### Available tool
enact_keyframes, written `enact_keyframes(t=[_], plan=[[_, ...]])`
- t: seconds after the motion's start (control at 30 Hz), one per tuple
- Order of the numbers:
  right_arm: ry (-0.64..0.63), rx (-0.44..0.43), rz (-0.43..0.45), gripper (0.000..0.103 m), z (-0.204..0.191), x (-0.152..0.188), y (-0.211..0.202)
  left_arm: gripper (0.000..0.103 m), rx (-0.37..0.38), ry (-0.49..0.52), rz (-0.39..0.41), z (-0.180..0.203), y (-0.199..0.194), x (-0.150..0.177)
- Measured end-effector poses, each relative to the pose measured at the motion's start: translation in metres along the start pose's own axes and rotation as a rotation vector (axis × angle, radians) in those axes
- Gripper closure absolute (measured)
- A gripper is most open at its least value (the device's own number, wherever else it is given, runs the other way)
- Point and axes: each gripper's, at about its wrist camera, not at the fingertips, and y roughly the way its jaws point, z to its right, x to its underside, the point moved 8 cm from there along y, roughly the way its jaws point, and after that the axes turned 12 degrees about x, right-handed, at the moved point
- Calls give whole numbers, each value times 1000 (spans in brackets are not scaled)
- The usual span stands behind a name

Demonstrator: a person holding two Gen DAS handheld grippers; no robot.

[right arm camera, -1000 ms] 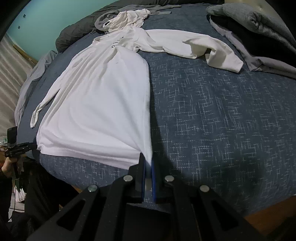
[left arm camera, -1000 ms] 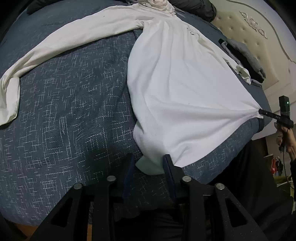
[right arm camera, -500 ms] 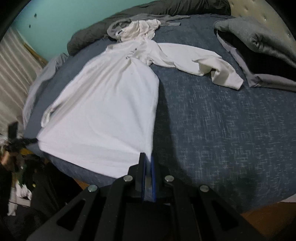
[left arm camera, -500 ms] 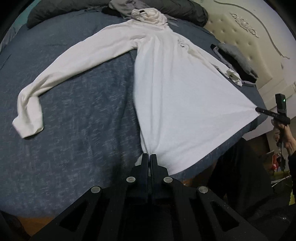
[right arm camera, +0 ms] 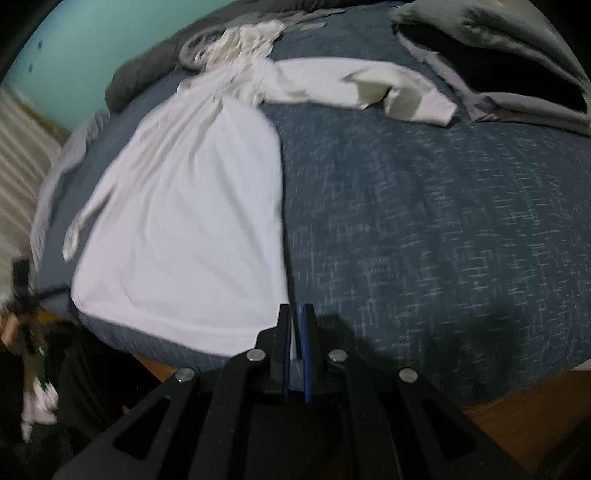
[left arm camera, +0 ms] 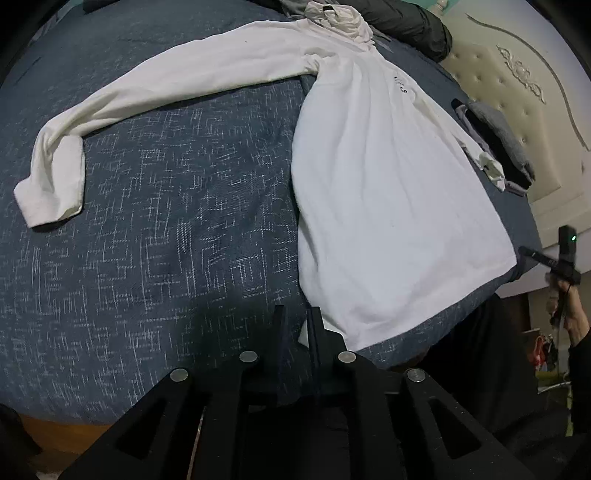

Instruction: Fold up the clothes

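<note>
A white long-sleeved shirt [left arm camera: 384, 192] lies spread flat on a dark blue patterned bedspread [left arm camera: 166, 221], collar at the far end, hem toward me. One sleeve stretches out to the left with its cuff [left arm camera: 51, 188] folded back. My left gripper [left arm camera: 298, 316] stands at the hem's left corner with its jaws slightly apart and a bit of white hem between them. My right gripper [right arm camera: 294, 314] is at the hem's right corner of the shirt [right arm camera: 192, 221], jaws a little apart with cloth between them. It also shows at the far right of the left wrist view [left arm camera: 532, 254].
Dark grey bedding [right arm camera: 498, 48] is piled at the right of the bed and more grey clothes [left arm camera: 406, 22] lie beyond the collar. A padded cream headboard [left arm camera: 517, 92] stands at the right. The bed's front edge and wooden frame [right arm camera: 517, 417] are just below my grippers.
Both grippers have lowered the stretched hem onto the bed. Their jaws, shut tight half a second ago, now stand slightly apart. The right wrist view is blurred by motion.
</note>
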Motion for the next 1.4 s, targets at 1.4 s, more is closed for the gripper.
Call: enact_keyframes(t=[1.4], plan=[[52, -22, 58, 102, 5, -6, -16, 96, -99, -19, 37, -5, -31, 14]])
